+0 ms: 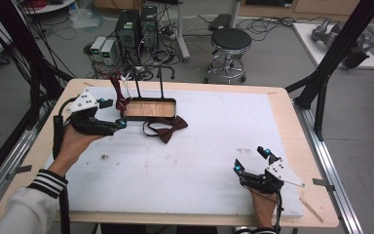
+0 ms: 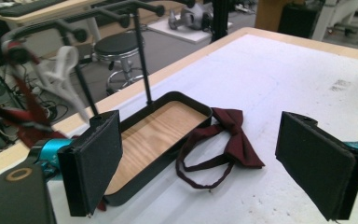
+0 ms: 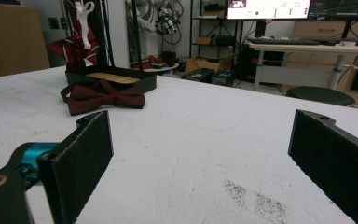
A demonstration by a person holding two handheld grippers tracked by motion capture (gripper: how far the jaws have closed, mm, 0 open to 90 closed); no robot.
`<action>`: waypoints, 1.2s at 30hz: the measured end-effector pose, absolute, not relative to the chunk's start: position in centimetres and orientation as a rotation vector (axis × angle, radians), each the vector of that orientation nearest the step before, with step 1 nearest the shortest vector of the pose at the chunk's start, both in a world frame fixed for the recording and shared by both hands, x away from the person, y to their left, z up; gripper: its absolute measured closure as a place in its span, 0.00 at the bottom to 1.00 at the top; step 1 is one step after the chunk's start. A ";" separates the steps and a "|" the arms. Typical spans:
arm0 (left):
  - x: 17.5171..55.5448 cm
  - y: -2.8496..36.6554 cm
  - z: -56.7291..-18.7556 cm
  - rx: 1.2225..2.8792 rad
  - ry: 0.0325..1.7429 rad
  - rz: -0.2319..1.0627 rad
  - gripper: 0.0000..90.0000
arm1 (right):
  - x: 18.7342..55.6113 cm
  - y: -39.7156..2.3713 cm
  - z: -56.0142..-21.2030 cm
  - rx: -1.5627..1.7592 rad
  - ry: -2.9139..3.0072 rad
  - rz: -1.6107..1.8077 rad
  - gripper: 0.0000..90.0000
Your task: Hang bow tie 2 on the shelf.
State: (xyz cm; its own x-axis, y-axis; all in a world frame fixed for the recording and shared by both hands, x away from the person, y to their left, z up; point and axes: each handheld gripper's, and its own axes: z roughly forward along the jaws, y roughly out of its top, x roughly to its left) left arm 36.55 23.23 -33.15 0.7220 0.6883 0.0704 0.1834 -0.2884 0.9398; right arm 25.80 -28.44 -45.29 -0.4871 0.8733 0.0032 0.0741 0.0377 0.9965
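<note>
No legible writing is seen. The left gripper (image 1: 118,123) is held, jaws wide, near the dark-red fabric bow tie (image 1: 168,128). The right gripper (image 1: 251,159) is rested low on the white tabletop (image 1: 199,161), jaws wide.

Through the right gripper view I see my right claw (image 3: 200,163) with its jaws spread wide, nothing between them, low over the white desk (image 3: 205,121). Farther off lies a dark red bow tie (image 3: 103,97), just in front of a black tray (image 3: 112,78) with a wooden floor. A stained patch (image 3: 256,198) marks the desk near the jaws.

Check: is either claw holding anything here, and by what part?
Nothing is held. The left claw and right claw are both open; the bow tie lies on the table, untouched.
</note>
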 end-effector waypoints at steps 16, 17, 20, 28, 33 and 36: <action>38.4 17.3 -33.4 2.026 0.626 0.501 0.17 | 25.7 -28.5 -45.3 0.972 1.645 1.524 0.06; 38.5 17.0 -33.5 2.038 0.625 0.498 0.17 | 25.7 -28.5 -45.3 0.970 1.644 1.526 0.06; 38.8 16.1 -33.7 2.065 0.616 0.486 0.17 | 25.7 -28.5 -45.3 0.968 1.639 1.528 0.06; 39.6 13.7 -34.8 2.158 0.616 0.449 0.17 | 25.7 -28.6 -45.3 0.966 1.631 1.530 0.06; 40.5 12.7 -35.3 2.207 0.618 0.438 0.17 | 25.6 -28.6 -45.4 0.972 1.630 1.538 0.06; 40.9 12.1 -35.7 2.234 0.630 0.430 0.17 | 25.6 -28.6 -45.4 0.971 1.630 1.538 0.06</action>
